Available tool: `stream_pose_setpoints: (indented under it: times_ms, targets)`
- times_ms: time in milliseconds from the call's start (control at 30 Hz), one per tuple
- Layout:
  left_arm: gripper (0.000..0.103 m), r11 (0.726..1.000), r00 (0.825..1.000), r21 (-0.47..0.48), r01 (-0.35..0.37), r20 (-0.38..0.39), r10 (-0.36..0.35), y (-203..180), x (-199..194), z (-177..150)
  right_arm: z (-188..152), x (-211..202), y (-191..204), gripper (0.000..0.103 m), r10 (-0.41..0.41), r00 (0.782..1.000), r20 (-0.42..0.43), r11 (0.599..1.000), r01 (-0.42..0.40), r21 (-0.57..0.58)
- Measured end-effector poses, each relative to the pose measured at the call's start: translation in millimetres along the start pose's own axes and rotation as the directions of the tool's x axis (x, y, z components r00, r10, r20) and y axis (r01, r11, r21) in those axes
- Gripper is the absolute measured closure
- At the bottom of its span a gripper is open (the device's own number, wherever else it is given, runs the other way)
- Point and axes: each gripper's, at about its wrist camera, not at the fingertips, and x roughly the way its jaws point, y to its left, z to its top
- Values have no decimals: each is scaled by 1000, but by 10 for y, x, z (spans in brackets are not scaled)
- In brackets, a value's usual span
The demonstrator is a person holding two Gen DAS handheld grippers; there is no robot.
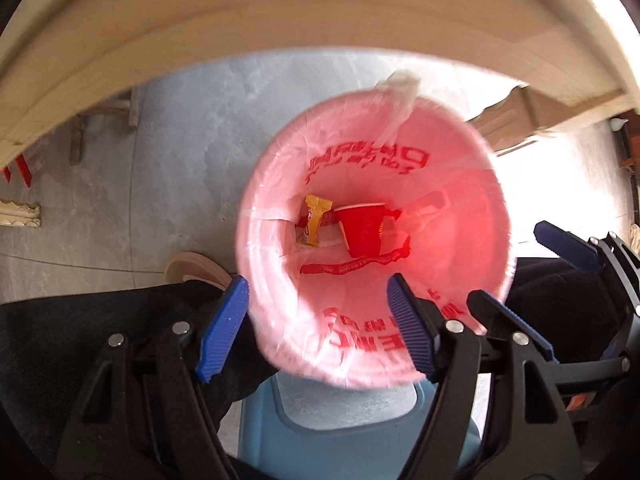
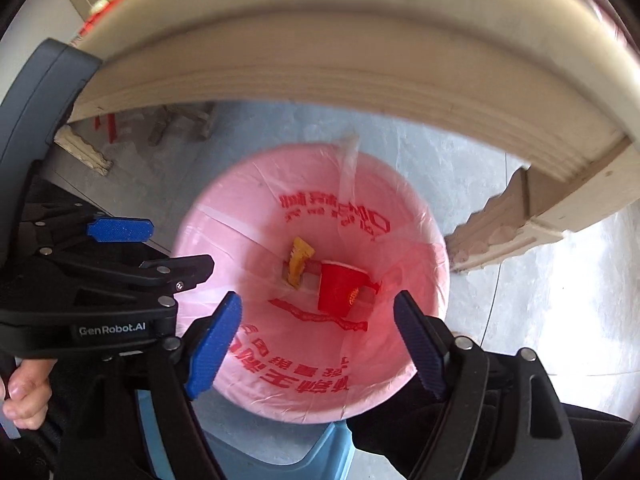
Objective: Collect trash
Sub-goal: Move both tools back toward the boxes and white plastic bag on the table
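Note:
A round bin lined with a pink plastic bag (image 1: 452, 184) printed in red stands on the floor below both grippers; it also shows in the right wrist view (image 2: 240, 248). At its bottom lie a red paper cup (image 1: 362, 228) (image 2: 338, 288), a yellow wrapper (image 1: 314, 220) (image 2: 299, 262) and a red torn strip (image 1: 352, 266) (image 2: 320, 316). My left gripper (image 1: 320, 328) is open and empty above the bin's near rim. My right gripper (image 2: 320, 344) is open and empty above the bin, and shows in the left wrist view (image 1: 536, 276).
A cream table edge (image 1: 280, 20) (image 2: 360, 72) arches over the far side. A carved cream table leg (image 2: 520, 224) stands right of the bin. A blue plastic stool (image 1: 352, 432) (image 2: 280, 452) sits below the grippers. The floor (image 1: 180, 140) is grey concrete.

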Motion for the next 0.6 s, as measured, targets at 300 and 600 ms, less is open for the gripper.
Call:
stream_pose_setpoints:
  times_ms: [300, 600]
  targets:
    - [23, 999, 961, 42, 3, 277, -15, 208, -1589, -122, 111, -1370, 80, 10, 19, 965, 261, 999, -10, -36]
    - [17, 998, 928, -11, 67, 367, -58, 309, -2891, 303, 531, -2670, -92, 7, 56, 888, 457, 998, -47, -30]
